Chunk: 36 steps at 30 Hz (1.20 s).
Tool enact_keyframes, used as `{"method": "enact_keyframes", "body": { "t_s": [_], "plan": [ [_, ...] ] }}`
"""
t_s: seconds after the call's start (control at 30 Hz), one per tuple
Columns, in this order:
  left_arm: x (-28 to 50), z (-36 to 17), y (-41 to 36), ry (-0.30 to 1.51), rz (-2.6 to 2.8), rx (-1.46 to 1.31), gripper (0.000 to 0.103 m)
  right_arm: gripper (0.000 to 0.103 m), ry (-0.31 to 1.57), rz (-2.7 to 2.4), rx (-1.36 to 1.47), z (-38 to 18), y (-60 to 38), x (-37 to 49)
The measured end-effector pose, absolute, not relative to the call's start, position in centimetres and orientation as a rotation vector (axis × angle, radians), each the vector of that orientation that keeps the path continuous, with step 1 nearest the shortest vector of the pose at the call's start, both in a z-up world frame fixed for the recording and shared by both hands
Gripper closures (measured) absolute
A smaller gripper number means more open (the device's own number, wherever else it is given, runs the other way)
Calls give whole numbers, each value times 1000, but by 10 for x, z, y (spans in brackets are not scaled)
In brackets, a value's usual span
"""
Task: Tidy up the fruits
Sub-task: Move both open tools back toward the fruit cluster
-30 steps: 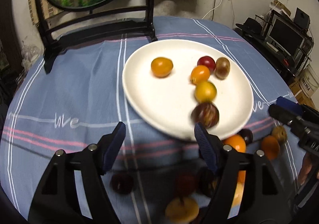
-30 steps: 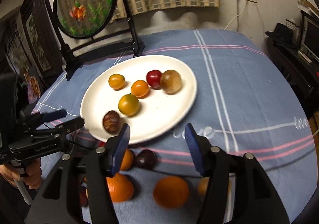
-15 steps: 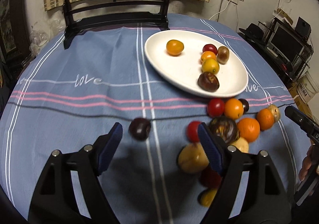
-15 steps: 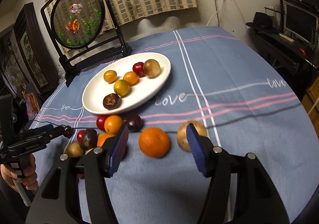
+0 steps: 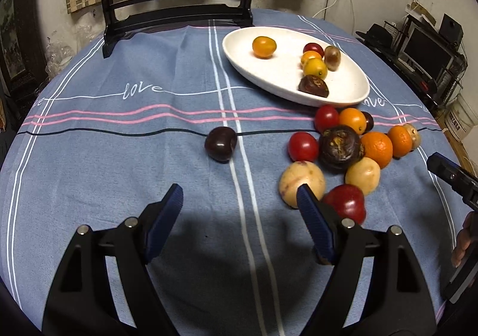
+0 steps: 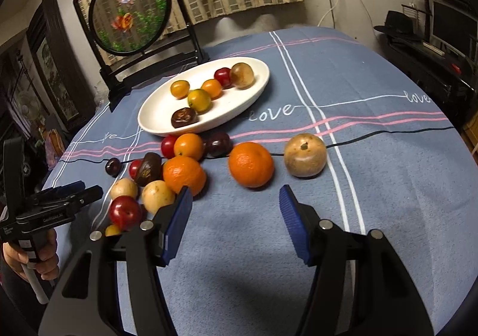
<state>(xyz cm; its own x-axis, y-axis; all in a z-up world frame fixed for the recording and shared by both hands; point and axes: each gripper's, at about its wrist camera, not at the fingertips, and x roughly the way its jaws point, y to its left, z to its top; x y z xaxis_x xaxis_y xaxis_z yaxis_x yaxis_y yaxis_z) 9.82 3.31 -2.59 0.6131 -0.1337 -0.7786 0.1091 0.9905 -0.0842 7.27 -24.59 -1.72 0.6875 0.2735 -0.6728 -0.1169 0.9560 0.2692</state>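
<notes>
Six fruits already sit on the white plate point(image 5: 236, 46) at one o'clock; the rest cluster below it. My left gripper point(image 5: 239, 201), just widened, and right gripper point(image 6: 236, 201) gape empty, ready to choose: dark plum point(image 5: 220, 143), orange point(image 6: 251, 164).

The right gripper point(image 6: 234, 206) is hovering above a blue tablecloth point(image 6: 373, 174), its blue-padded jaws standing apart with nothing between them. Just beyond them an orange point(image 6: 251, 164) is sitting on the cloth, with a tan fruit point(image 6: 304, 154) near it on the right. A white plate point(image 6: 257, 88) behind is carrying six small fruits. More fruit is clustering in front of the plate, including a second orange point(image 6: 184, 174) and a red plum point(image 6: 125, 212). At the left edge a hand point(image 6: 33, 261) is gripping the left gripper point(image 6: 70, 194), whose jaws cannot be judged.
</notes>
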Motion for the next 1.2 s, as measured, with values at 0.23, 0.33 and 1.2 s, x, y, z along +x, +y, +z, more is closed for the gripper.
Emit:
{"method": "enact_keyframes", "body": {
  "t_s": [0.23, 0.33, 1.2],
  "plan": [
    [93, -26, 23, 897, -155, -14, 23, 42, 790, 215, 187, -20, -242, 73],
    [91, -26, 20, 897, -163, -14, 21, 42, 795, 217, 186, -23, -241, 73],
    [53, -34, -21, 936, -260, 72, 17, 42, 834, 158, 76, -26, -235, 61]
  ]
}}
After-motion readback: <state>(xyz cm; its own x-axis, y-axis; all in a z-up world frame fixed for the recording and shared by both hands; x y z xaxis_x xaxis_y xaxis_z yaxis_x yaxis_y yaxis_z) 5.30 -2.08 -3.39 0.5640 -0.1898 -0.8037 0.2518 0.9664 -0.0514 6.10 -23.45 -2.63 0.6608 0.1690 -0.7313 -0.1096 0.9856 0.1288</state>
